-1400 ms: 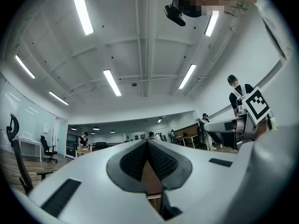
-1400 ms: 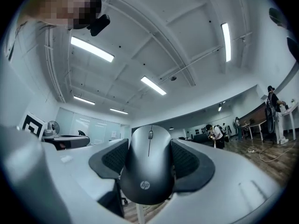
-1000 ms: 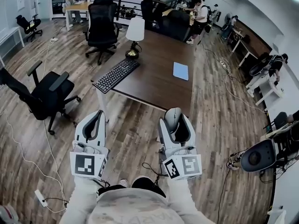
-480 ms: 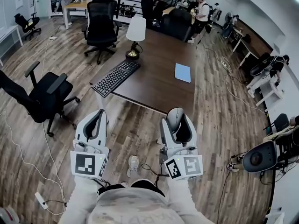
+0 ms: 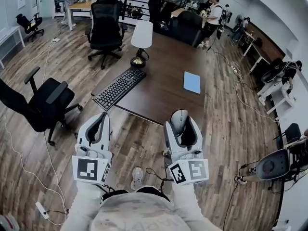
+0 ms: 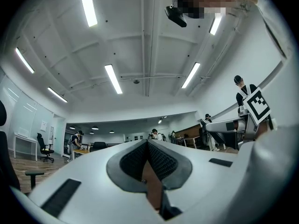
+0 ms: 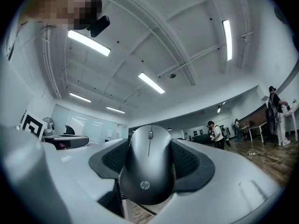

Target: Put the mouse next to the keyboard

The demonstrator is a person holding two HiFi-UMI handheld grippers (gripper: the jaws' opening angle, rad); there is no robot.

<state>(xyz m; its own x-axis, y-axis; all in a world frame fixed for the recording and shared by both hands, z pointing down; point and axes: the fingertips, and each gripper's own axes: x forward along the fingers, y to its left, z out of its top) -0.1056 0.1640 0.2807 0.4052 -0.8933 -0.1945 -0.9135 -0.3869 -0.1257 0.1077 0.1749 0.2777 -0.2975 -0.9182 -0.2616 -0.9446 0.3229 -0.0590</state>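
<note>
Mouse (image 7: 148,167), dark grey, sits clamped between the pads of the right tool (image 5: 182,125), with its wheel end pointing away from the person. The left tool (image 5: 101,121) is closed on nothing, its pads meeting at the tips. Both tools are held over the wooden floor (image 5: 136,139), short of the near edge of the dark worktop (image 5: 163,88). On the worktop a black keyboard (image 5: 119,88) lies at the left, well apart from the mouse. A lamp (image 5: 141,40) stands behind the keyboard, and a blue notebook (image 5: 191,82) lies at the right.
</note>
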